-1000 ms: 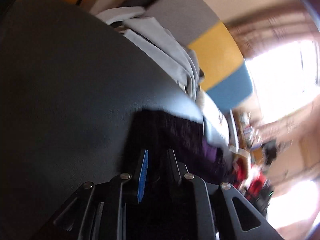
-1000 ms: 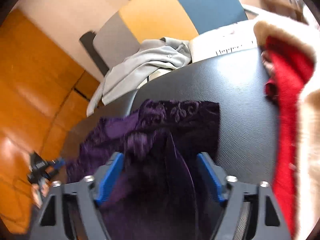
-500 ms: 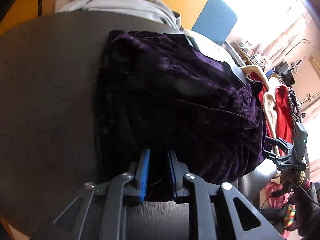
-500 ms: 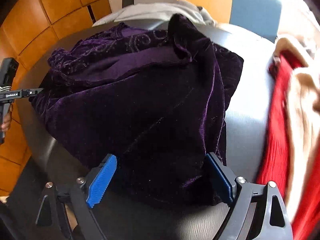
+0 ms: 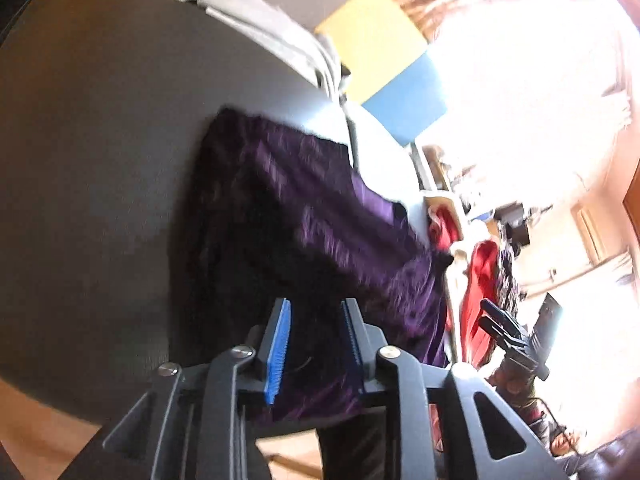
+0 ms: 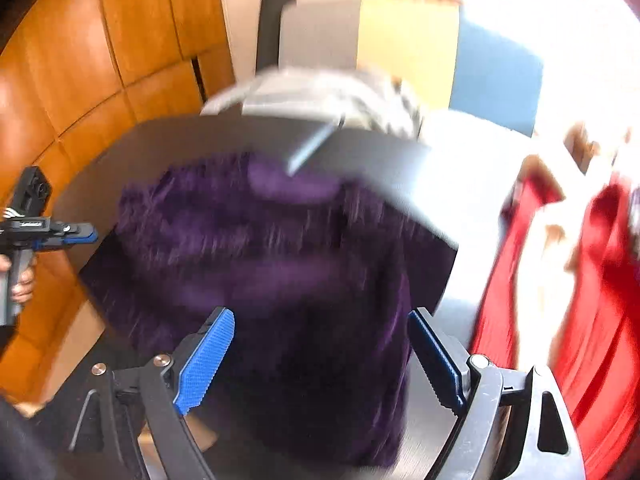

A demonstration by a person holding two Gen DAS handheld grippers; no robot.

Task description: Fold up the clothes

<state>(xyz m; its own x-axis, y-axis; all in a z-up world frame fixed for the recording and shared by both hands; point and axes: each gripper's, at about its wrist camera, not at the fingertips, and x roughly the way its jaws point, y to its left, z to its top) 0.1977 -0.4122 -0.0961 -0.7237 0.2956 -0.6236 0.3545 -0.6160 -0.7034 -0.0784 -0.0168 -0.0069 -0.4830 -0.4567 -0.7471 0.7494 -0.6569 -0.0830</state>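
A dark purple velvet garment (image 5: pixel 320 208) lies folded on the dark grey table (image 5: pixel 100 140). My left gripper (image 5: pixel 317 304) hovers at the garment's near edge. Its jaws are opening, the cloth edge lies in the gap, and the blue pads (image 5: pixel 278 352) stand apart from it. In the right wrist view the same purple garment (image 6: pixel 280 260) fills the middle. My right gripper (image 6: pixel 320 314) is wide open above its near edge and holds nothing. The left gripper (image 6: pixel 80 236) shows at the far left there, in a hand. Both views are blurred by motion.
Red and cream clothes (image 6: pixel 600 280) are piled on the right of the table (image 6: pixel 200 136). A grey shirt (image 6: pixel 320 92) lies at the far edge, before a chair back (image 6: pixel 404 40) in grey, yellow and blue. Orange wood panels (image 6: pixel 100 60) stand on the left.
My left jaws, pinched on the purple cloth's edge before, now stand wider. Both grippers have drawn back toward the table's near edge. The right view has rolled.
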